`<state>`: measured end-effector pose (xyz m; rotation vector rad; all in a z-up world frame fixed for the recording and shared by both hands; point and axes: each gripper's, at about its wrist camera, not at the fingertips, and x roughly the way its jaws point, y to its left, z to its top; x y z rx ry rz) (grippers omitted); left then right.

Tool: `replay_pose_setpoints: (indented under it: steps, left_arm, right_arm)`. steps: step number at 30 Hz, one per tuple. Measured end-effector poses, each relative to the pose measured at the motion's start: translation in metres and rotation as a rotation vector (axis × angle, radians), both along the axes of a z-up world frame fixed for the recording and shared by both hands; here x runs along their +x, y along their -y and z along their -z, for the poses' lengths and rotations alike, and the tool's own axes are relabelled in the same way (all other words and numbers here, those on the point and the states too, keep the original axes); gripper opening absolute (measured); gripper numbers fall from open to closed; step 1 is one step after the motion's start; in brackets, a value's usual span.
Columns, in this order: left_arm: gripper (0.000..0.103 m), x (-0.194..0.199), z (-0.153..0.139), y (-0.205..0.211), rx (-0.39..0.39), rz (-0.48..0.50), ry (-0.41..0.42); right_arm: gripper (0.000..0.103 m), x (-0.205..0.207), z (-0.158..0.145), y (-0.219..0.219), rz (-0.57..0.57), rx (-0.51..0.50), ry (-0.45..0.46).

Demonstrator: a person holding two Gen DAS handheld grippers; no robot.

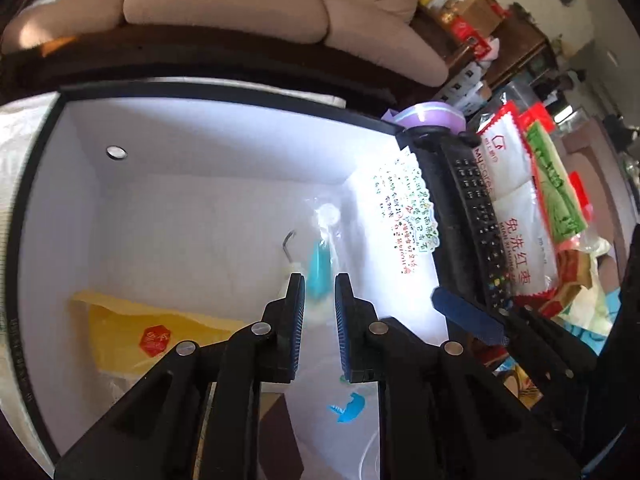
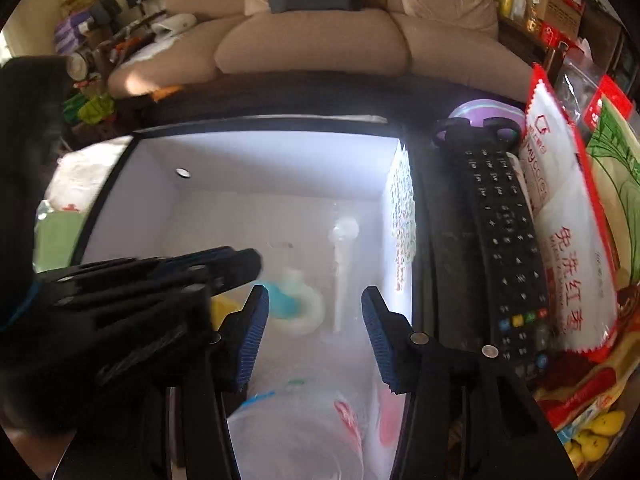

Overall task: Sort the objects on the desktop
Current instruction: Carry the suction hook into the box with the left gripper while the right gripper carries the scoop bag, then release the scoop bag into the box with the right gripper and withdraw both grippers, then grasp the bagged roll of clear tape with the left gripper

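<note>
A black-rimmed box (image 1: pixel 240 90) with white walls fills both views. On its floor lie a yellow packet (image 1: pixel 132 328), a clear bag with a teal piece (image 1: pixel 320 268) and a white-capped stick (image 2: pixel 342 264). My left gripper (image 1: pixel 320 284) hangs above the teal piece with its jaws nearly together; I see nothing firmly pinched between them. My right gripper (image 2: pixel 314 304) stands open over the box, above a clear printed plastic bag (image 2: pixel 312 420) that no pad touches. The left gripper (image 2: pixel 240 264) shows blurred at the left of the right wrist view.
A sticker sheet (image 1: pixel 404 216) leans on the box's right wall. Right of the box lie a black remote control (image 2: pixel 508 248), a white red-edged snack packet (image 2: pixel 568 240) and more packets. A purple lidded bowl (image 2: pixel 484 114) sits behind the remote. A beige sofa (image 2: pixel 312 48) stands behind.
</note>
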<state>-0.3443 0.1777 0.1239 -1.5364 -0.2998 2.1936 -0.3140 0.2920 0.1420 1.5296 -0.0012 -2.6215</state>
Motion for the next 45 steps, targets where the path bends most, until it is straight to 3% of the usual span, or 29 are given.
replay_pose_setpoints:
  steps: [8, 10, 14, 17, 21, 27, 30, 31, 33, 39, 45]
  left_arm:
    - [0.031, 0.041, -0.052, 0.053, -0.05, -0.002, -0.101]
    - [0.041, 0.063, -0.067, 0.082, -0.055, -0.007, -0.139]
    - [0.042, 0.112, -0.085, 0.15, -0.074, -0.04, -0.183]
    - [0.05, 0.154, -0.087, 0.209, -0.104, -0.075, -0.202]
    - [0.06, 0.205, -0.073, 0.276, -0.177, -0.131, -0.203]
    - [0.08, 0.261, -0.022, 0.35, -0.176, -0.231, -0.122]
    - [0.097, 0.279, 0.006, 0.371, -0.174, -0.239, -0.077]
    - [0.101, 0.283, 0.015, 0.376, -0.166, -0.239, -0.06]
    - [0.101, 0.289, 0.028, 0.386, -0.14, -0.248, -0.038]
    - [0.101, 0.294, 0.039, 0.438, -0.061, -0.379, -0.051]
    - [0.101, 0.285, 0.051, 0.492, -0.064, -0.458, -0.094]
  right_arm:
    - [0.051, 0.038, -0.028, -0.002, -0.029, -0.059, -0.058]
    - [0.051, 0.047, -0.037, 0.005, -0.036, -0.088, -0.063]
    - [0.051, 0.074, -0.047, 0.03, -0.076, -0.117, -0.068]
    - [0.051, 0.1, -0.051, 0.053, -0.119, -0.138, -0.078]
    - [0.051, 0.138, -0.053, 0.092, -0.176, -0.163, -0.086]
    - [0.06, 0.181, -0.041, 0.155, -0.237, -0.218, -0.069]
    - [0.081, 0.196, -0.028, 0.187, -0.265, -0.265, -0.055]
    - [0.093, 0.201, -0.024, 0.198, -0.272, -0.275, -0.051]
    - [0.1, 0.213, -0.014, 0.219, -0.285, -0.284, -0.052]
    - [0.101, 0.24, 0.026, 0.291, -0.404, -0.254, -0.037]
    - [0.096, 0.26, 0.064, 0.363, -0.552, -0.138, -0.108]
